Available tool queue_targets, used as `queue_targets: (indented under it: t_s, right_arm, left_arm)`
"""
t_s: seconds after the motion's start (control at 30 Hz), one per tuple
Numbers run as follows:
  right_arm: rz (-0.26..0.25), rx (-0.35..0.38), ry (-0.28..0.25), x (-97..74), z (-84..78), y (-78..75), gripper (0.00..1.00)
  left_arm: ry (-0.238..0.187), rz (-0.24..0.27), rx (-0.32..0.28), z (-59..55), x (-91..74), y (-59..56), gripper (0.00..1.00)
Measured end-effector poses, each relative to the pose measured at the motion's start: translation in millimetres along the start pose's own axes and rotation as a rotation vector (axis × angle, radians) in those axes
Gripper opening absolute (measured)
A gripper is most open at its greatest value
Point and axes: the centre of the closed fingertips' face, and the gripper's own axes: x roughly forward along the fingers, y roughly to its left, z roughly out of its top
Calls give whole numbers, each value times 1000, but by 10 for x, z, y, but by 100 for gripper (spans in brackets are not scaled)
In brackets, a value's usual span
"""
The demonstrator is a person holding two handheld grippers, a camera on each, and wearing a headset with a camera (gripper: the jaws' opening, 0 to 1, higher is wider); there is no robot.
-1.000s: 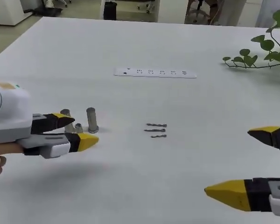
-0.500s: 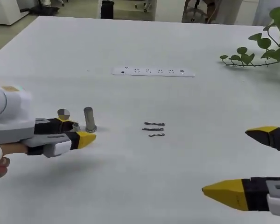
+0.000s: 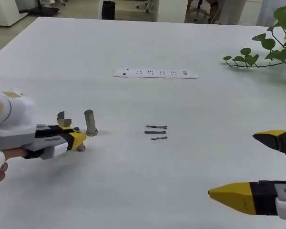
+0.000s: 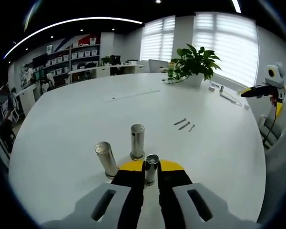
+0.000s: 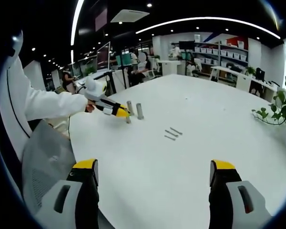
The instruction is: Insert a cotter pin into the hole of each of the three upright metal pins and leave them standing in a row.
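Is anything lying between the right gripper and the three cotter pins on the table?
Nothing visible does. Bare table lies between the open right gripper and the cotter pins. The left gripper, shut on a metal pin, is beyond the cotter pins with the other two, off that path.

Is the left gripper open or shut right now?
Shut: the left gripper has its fingers pressed on both sides of a metal pin, no gap showing.

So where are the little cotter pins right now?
In the head view the cotter pins lie mid-table, right of the upright metal pin and on the near side of the white power strip.
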Motion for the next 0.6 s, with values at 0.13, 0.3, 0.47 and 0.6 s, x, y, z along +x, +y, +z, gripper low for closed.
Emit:
queue_targets:
  t_s: [0.13,0.3,0.47,0.6]
  right_arm:
    - [4,-2,1,13,2,4,95]
    - [7,-11,-2,27,28,32,95]
    - [8,-14,-7,24,41,42,95]
    - [8,-8,-9,22,34,46,96]
  left_arm:
    - [-4,15,-11,0,-18,20,6]
    - [5,0,27,-39,-70,-84,5]
    - [30,-49,56,-71,-135,-263,5]
    - [30,-90,81,-82,-174,-437,5]
